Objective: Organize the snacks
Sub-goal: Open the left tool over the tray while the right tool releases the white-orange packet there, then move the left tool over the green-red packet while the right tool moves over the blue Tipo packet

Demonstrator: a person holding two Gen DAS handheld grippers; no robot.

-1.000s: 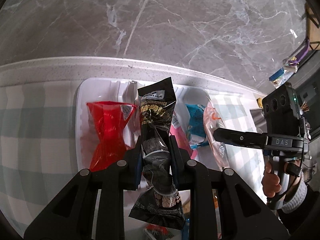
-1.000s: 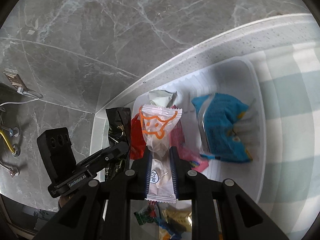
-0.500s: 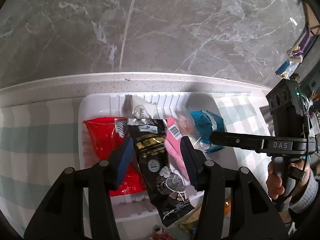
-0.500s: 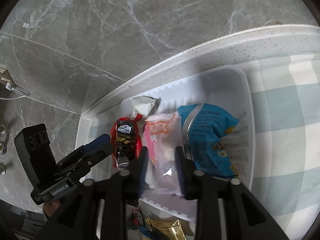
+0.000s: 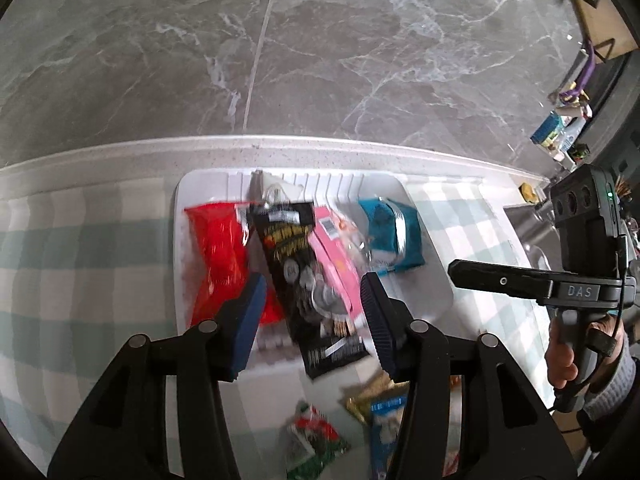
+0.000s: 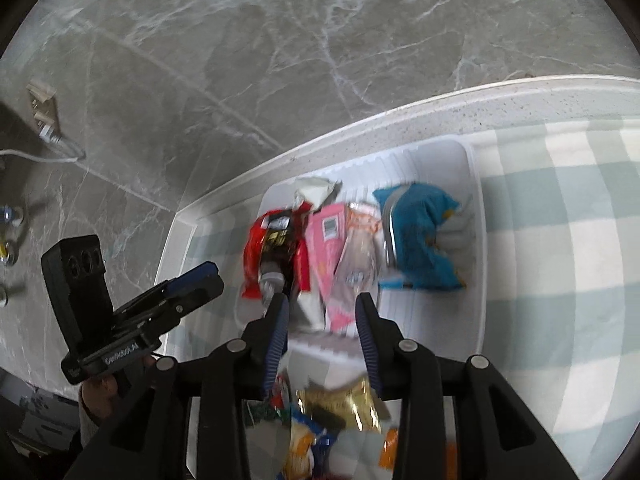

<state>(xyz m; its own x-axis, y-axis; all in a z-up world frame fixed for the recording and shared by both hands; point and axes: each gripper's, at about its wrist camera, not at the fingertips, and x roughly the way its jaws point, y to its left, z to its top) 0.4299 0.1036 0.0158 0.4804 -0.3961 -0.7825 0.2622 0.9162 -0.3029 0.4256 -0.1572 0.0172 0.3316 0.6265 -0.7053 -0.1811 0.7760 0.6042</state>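
Both tongs — left tongs (image 5: 312,320), right tongs (image 6: 320,336) — are parted and empty above the tray (image 5: 424,280). The placing step is judged done — next, a loose snack (image 6: 348,404) beneath them must be gripped.

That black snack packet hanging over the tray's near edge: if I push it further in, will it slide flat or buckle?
The black packet looks like thin crinkly film, so it will probably buckle rather than slide stiffly. It lies on other wrappers in the white tray, so those may shift too. Loose lumpy contents suggest it is light.

Lying side by side in the white tray (image 5: 424,256): red packet (image 5: 218,256), black packet (image 5: 308,280) hanging over the near rim, pink packet (image 5: 336,256), clear orange-printed packet (image 6: 358,258), blue packet (image 5: 390,234); more loose packets (image 6: 340,404) on the checked surface (image 5: 80,256)
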